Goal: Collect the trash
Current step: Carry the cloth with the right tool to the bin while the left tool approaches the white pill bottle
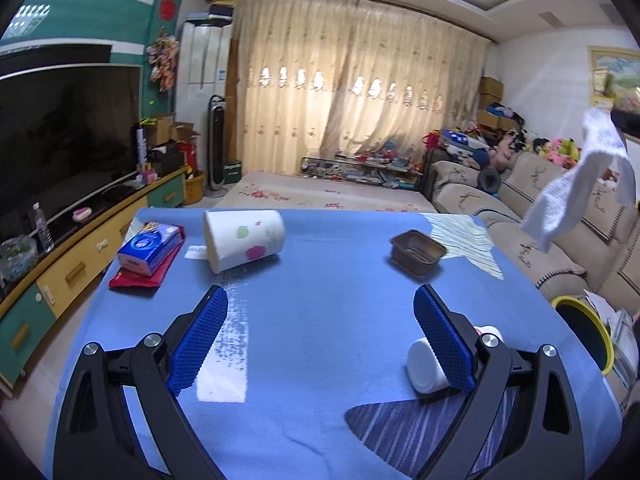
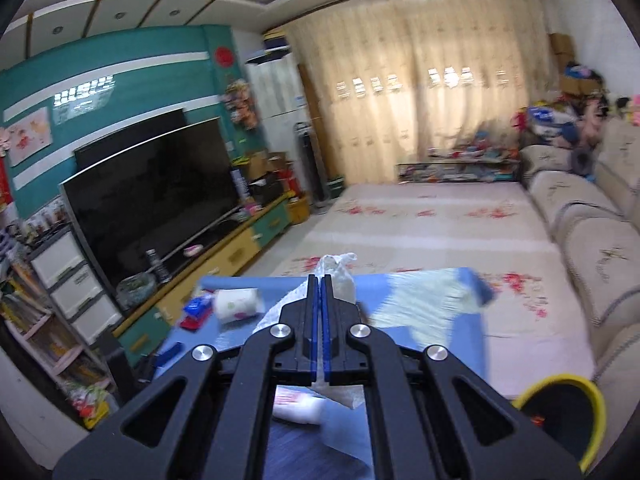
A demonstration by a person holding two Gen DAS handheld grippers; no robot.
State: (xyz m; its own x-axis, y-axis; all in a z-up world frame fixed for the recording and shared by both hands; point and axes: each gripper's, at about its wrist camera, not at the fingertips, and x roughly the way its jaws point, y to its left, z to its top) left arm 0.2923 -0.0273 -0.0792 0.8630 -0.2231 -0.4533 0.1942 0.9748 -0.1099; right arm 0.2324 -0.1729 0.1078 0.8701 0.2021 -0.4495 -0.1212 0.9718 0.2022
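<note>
My left gripper [image 1: 320, 312] is open and empty above the blue table [image 1: 312, 320]. A small white bottle [image 1: 426, 366] lies on its side by the right finger [image 1: 442, 336]. A white paper cup [image 1: 244, 240] lies tipped at the back left, and a brown tray [image 1: 418, 252] sits at the back right. My right gripper [image 2: 321, 280] is shut on a white paper towel [image 2: 340, 276], held high; the towel also hangs in the left wrist view [image 1: 580, 184] at the far right. A yellow-rimmed black trash bin [image 2: 560, 416] stands below right, also in the left wrist view [image 1: 584, 332].
A blue tissue pack [image 1: 150, 248] rests on a red packet [image 1: 140, 276] at the table's left. A TV cabinet [image 1: 80, 256] runs along the left, a beige sofa [image 1: 560, 240] along the right. A striped cloth [image 1: 464, 240] lies on the far right corner.
</note>
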